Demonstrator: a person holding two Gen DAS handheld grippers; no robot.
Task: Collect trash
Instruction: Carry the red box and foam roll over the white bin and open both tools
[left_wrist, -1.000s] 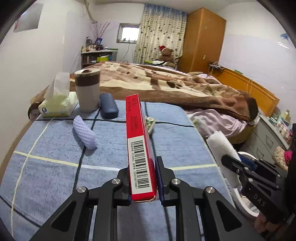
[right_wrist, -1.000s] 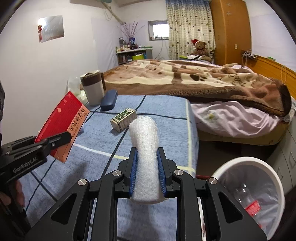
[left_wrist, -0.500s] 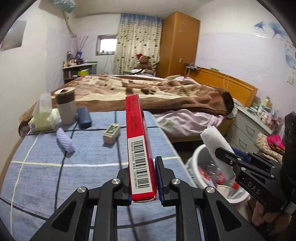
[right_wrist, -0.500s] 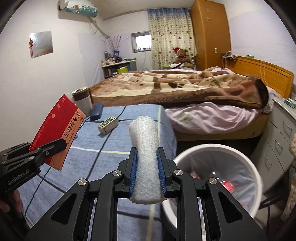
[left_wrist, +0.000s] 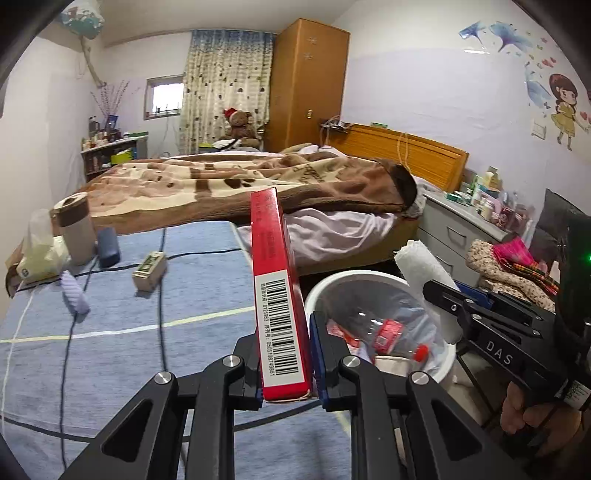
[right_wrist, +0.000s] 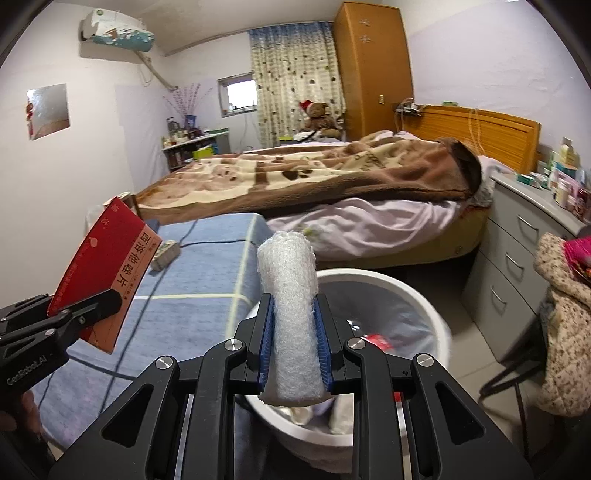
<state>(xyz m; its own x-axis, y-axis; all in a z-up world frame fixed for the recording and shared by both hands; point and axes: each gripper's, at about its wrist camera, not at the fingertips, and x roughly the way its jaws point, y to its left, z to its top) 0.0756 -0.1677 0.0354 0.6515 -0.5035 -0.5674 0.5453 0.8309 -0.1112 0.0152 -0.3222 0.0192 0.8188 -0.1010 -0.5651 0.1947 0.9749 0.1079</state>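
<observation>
Left gripper (left_wrist: 284, 365) pinches a flat red cardboard box with a barcode label (left_wrist: 277, 295), upright, over the right edge of the blue checked bedspread (left_wrist: 110, 350), just short of the white round plastic trash bin (right_wrist: 439, 332). Carry it past the bin rim before releasing, or it may tip back onto the bedspread. Right gripper (right_wrist: 293, 350) clamps a white rolled foam-wrap wad (right_wrist: 290, 291), already above the bin opening; let go only once centred, low over the liner. Small green-and-white carton (left_wrist: 149, 266) and ribbed lilac roll (left_wrist: 74, 291) remain on the bedspread.
</observation>
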